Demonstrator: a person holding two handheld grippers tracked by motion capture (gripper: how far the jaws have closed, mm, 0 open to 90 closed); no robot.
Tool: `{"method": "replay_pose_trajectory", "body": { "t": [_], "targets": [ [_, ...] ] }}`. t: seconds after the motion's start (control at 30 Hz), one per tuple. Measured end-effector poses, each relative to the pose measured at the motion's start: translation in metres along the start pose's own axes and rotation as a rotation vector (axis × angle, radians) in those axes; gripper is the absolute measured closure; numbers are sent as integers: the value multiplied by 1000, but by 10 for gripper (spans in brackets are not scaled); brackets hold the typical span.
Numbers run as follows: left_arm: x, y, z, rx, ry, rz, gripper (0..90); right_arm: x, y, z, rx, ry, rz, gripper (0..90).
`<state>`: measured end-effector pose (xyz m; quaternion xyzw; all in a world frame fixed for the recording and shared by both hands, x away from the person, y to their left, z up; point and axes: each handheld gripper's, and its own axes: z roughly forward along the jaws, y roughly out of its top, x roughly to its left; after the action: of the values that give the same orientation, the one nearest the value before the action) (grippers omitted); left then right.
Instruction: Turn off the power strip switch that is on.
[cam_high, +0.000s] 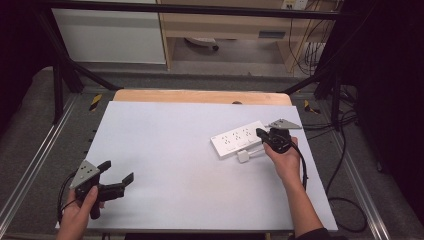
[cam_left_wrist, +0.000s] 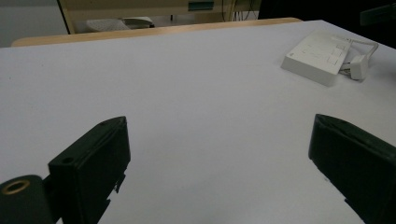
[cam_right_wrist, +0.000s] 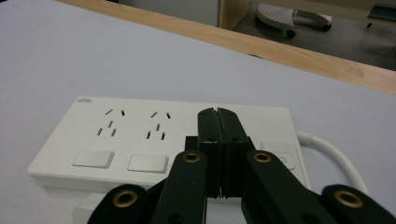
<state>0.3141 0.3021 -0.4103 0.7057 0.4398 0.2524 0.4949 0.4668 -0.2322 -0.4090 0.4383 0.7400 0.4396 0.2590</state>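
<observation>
With the right tongs (cam_right_wrist: 218, 114) pressed closed above the power strip (cam_high: 238, 139) at three o'clock and the left tongs (cam_high: 119, 177) held open, a switch could be missed if the strip slid.

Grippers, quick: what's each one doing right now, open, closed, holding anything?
Left gripper: open, empty, near the table's front left corner.
Right gripper: closed with nothing between its jaws, tips over the white power strip.
</observation>
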Motion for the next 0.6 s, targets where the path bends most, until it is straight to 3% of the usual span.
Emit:
{"method": "replay_pose_trajectory", "body": {
  "t": [0.6],
  "targets": [
    [0,0,0,2,-1,5,53,5,-8,10,49,16,-10,892]
  ]
}}
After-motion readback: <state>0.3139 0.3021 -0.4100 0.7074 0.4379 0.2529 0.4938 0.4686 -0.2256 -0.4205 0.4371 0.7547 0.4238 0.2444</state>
